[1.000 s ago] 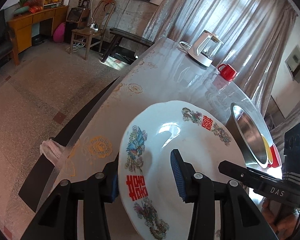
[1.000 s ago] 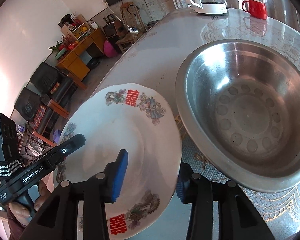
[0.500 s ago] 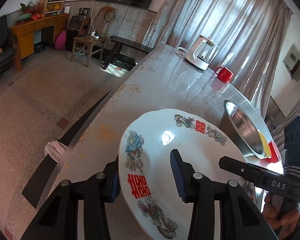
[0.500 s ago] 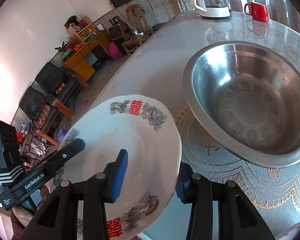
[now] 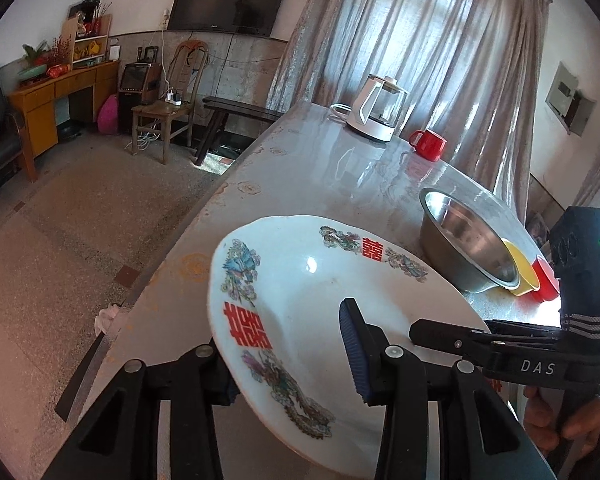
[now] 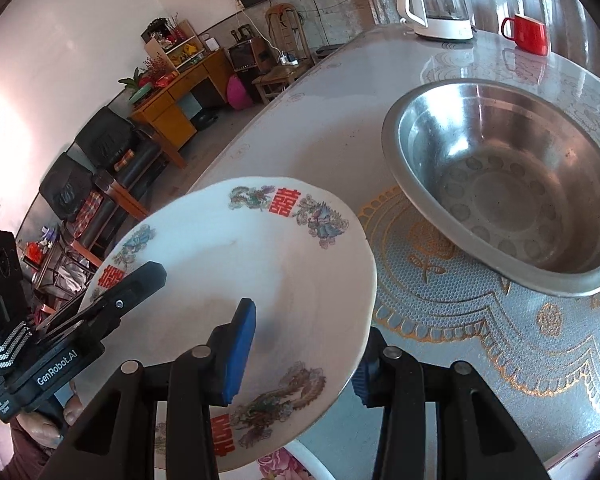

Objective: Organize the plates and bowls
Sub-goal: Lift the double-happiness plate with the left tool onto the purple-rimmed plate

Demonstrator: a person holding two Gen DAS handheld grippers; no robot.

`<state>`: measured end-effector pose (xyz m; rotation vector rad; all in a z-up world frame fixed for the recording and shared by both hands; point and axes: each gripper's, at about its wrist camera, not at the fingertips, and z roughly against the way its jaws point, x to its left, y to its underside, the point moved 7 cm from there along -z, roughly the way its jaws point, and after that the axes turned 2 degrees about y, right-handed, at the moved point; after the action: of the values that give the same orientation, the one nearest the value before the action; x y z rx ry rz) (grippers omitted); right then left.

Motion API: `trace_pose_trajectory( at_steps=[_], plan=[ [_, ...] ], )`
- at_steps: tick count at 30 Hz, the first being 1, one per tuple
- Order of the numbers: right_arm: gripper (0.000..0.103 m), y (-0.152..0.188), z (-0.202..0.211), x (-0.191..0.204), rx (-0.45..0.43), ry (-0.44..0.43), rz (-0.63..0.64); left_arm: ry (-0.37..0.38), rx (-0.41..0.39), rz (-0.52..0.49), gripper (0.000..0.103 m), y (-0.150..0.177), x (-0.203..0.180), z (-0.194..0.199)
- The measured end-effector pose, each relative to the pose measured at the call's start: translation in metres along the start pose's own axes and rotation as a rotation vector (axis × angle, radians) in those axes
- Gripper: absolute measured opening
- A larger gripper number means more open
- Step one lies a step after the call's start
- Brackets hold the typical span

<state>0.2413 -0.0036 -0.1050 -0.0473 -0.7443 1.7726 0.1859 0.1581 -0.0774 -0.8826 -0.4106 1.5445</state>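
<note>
Rising further off the desk [image 6: 480, 320] than a second ago, the plate [image 5: 320, 300] hangs tilted between both grippers, left [image 5: 288, 352] and right [image 6: 300, 344], fingers clamped on opposite rims; it looks bound for the steel bowl [image 6: 508, 184] or another stack.

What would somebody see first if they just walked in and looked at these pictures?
First, the big white plate with red signs and painted birds, held in the air above the table by both grippers: the left gripper pinches its near rim and the right gripper pinches the opposite rim. Next, the shiny metal bowl on the patterned tablecloth just beyond the plate. Far back stand a white kettle and a red mug.
</note>
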Motion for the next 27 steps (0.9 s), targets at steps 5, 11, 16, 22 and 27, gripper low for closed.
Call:
trace_pose_trajectory(
  at_steps=[5,11,16,22,27],
  plan=[
    [0.038,0.005,0.001,0.002,0.001,-0.016,0.017,0.020,0.006,0.016,0.040,0.005,0.005,-0.001],
    [0.037,0.005,0.004,0.017,-0.031,0.000,0.078,0.034,0.003,0.013,0.040,0.010,0.001,0.001],
    [0.035,0.004,0.007,0.017,-0.067,0.024,0.087,0.041,-0.005,0.003,0.039,0.012,-0.002,0.002],
    [0.034,0.005,0.010,0.018,-0.086,0.028,0.091,0.044,-0.028,-0.005,0.039,0.011,-0.005,0.011],
    [0.034,0.005,0.023,0.026,-0.118,0.017,0.094,0.043,-0.073,-0.024,0.039,0.008,-0.013,0.035]
  ],
)
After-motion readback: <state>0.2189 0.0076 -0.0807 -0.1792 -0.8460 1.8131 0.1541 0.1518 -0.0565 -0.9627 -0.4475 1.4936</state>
